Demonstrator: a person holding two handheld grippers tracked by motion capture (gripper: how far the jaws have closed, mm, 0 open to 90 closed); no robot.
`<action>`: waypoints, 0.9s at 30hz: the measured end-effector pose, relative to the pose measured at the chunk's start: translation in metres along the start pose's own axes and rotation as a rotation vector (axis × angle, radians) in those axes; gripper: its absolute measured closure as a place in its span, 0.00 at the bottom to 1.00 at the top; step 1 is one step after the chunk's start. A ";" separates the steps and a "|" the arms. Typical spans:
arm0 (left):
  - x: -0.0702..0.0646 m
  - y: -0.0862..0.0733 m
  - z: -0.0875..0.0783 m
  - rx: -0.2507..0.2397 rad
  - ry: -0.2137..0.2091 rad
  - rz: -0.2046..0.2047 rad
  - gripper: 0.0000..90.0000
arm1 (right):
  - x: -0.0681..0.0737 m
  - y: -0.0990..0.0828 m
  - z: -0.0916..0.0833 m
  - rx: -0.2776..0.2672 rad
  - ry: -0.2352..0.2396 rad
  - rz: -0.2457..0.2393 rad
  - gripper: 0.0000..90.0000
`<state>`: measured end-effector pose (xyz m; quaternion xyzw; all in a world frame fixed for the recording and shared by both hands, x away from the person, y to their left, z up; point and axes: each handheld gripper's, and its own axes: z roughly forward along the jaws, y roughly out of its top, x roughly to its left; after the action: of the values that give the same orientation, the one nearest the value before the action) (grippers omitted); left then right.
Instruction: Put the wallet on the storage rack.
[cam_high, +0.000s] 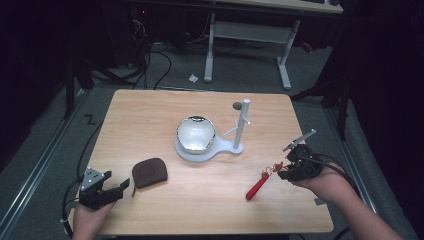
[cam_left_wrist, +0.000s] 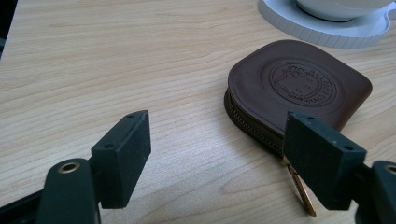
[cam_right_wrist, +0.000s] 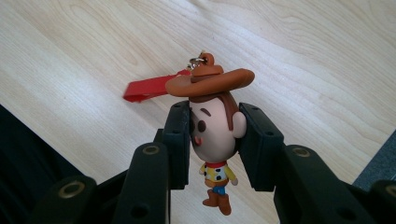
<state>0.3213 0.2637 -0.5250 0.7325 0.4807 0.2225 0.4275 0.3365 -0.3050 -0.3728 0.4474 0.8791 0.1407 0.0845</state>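
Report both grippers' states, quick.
Left gripper: open, holding nothing, beside the brown coin pouch.
Right gripper: shut on the cowboy figure keychain.

The right jaws hide the cowboy figure's cheeks; the frame's far edge cuts off the white stand.

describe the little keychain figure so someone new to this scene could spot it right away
Start at the wooden table and go to its right edge, where the right claw is shut on the cowboy figure keychain, gripping its head. It is a small doll in a brown hat, with a red strap trailing to the tabletop; unlike the flat brown zip pouch at front left, it hangs lifted.
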 end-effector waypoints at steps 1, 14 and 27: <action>0.000 0.000 0.000 -0.001 0.000 0.002 0.27 | 0.001 0.001 -0.002 0.001 -0.009 0.001 0.74; -0.002 0.001 -0.004 -0.012 0.000 0.006 0.26 | 0.002 0.015 -0.027 -0.007 -0.035 -0.021 0.74; -0.003 0.001 -0.003 -0.011 -0.004 0.008 0.26 | 0.007 0.032 -0.043 -0.035 -0.024 -0.030 0.74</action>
<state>0.3186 0.2622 -0.5224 0.7325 0.4758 0.2253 0.4316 0.3454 -0.2890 -0.3216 0.4344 0.8820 0.1494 0.1052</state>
